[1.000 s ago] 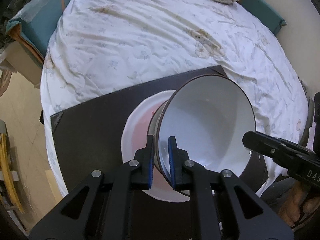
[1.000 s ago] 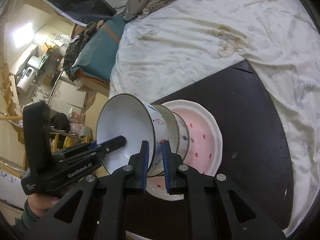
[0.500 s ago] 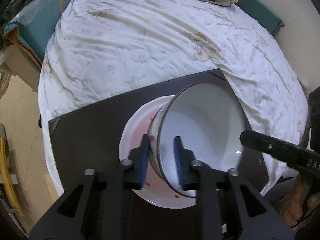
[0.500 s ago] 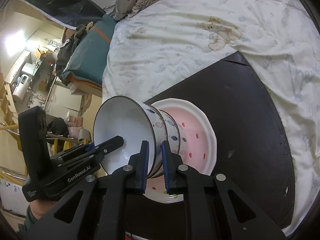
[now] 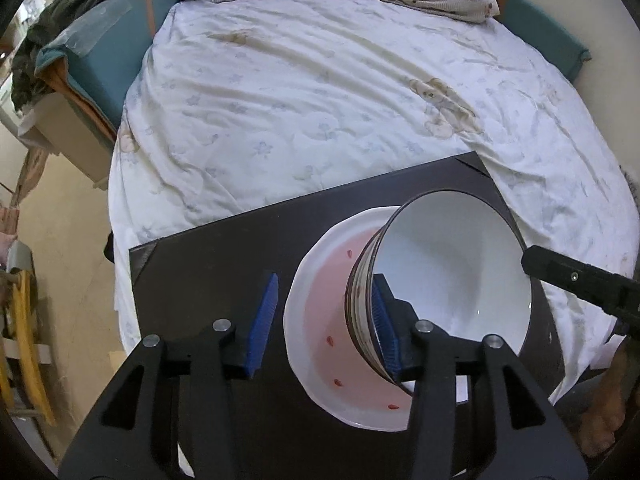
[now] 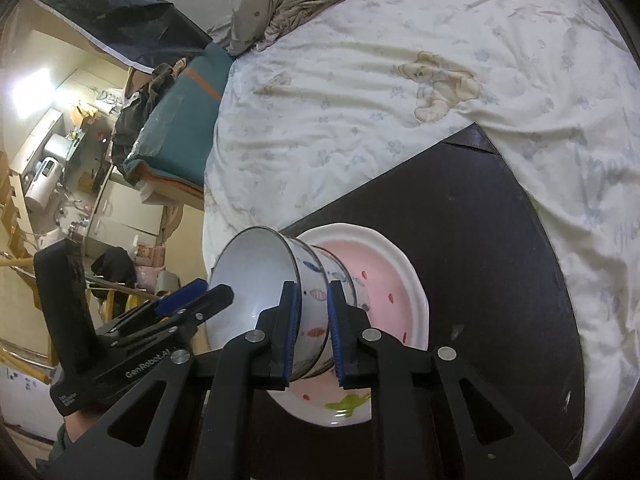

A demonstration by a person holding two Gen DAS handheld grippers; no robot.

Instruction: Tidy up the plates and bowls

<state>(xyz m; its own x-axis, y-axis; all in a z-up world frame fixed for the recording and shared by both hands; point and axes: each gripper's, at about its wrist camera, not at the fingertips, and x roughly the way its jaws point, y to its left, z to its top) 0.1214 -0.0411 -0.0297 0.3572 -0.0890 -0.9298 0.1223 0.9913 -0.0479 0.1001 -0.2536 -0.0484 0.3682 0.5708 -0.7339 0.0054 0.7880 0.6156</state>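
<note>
Both grippers are matte black with triangular cut-outs and silver round screw heads. The left gripper (image 5: 324, 320) and right gripper (image 6: 311, 332) carry ribbed blue finger pads (image 5: 262, 320). White "GenRobot.AI" lettering marks one body.

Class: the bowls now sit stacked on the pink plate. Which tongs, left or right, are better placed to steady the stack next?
Probably the right tongs: their pads bracket the top bowl wall. The left tongs are spread wide open, one pad off beside the pink plate.

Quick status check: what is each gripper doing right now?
Left gripper: open, holding nothing, one finger inside the top bowl.
Right gripper: open, fingers astride the bowl's rim, not clamped.
</note>
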